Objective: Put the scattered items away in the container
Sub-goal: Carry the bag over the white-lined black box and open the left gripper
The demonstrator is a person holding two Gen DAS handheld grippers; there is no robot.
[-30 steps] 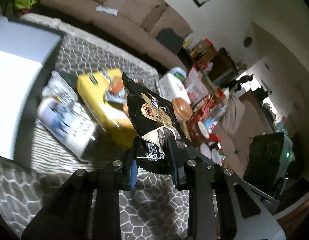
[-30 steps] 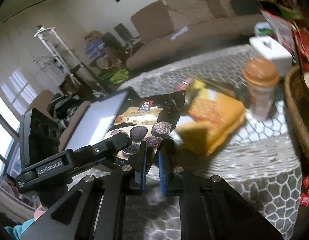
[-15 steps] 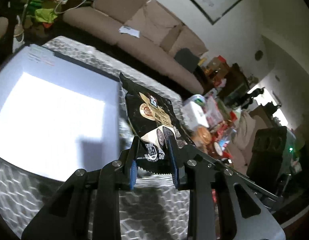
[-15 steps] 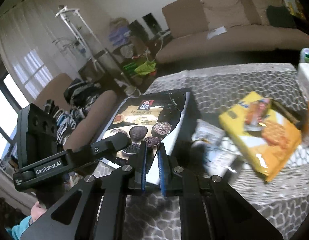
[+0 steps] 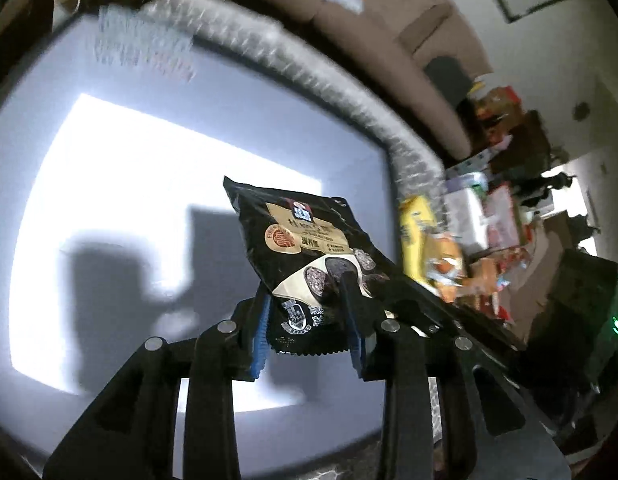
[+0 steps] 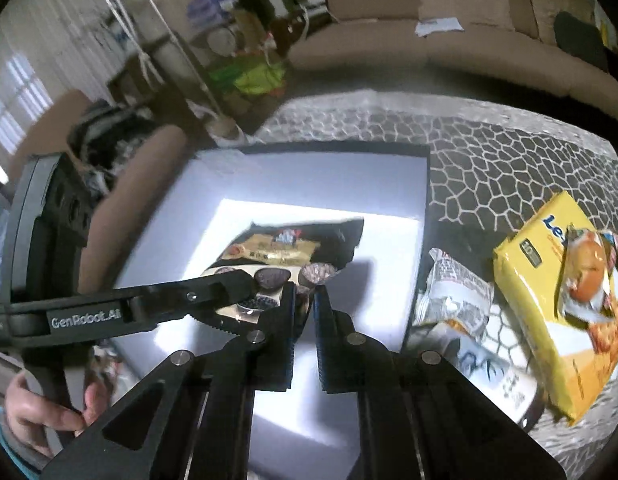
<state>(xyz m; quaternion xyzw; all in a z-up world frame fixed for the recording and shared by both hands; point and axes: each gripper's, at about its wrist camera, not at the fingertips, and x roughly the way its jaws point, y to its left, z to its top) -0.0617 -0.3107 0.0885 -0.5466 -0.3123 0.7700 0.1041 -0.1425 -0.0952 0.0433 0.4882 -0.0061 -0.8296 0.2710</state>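
**A:** Left wrist view first. The left gripper (image 5: 309, 328) pinches the bottom seam of the black snack packet (image 5: 305, 248), one finger on either side of the crimped edge. The packet hangs in the air above the white container (image 5: 109, 184), over its bright floor, and casts a shadow there.

**B:** So what makes a good release here?

**A:** I'd lower it until it is close above the container's floor and well inside its dark rim, then let the fingers part and draw back along the packet's own line, so the seam slips out without flicking.

**B:** Which way does it point?

**A:** Its long axis runs away from the gripper, sealed top edge farthest out and tipped toward the container's far wall, printed face up.

**B:** And the right wrist view?

**A:** The right gripper (image 6: 305, 320) has its pads nearly pressed together with a thin gap. It seems to touch the packet's near edge, but I cannot tell whether it grips it. The left gripper (image 6: 245, 284) reaches in from the side, clamped on the packet (image 6: 293, 244), which sits over the container (image 6: 317, 176). Beside the container's right wall, on the patterned cloth (image 6: 489, 152), lie a yellow biscuit pack (image 6: 549, 280) and a silvery wrapper (image 6: 453, 292), not yet put away.
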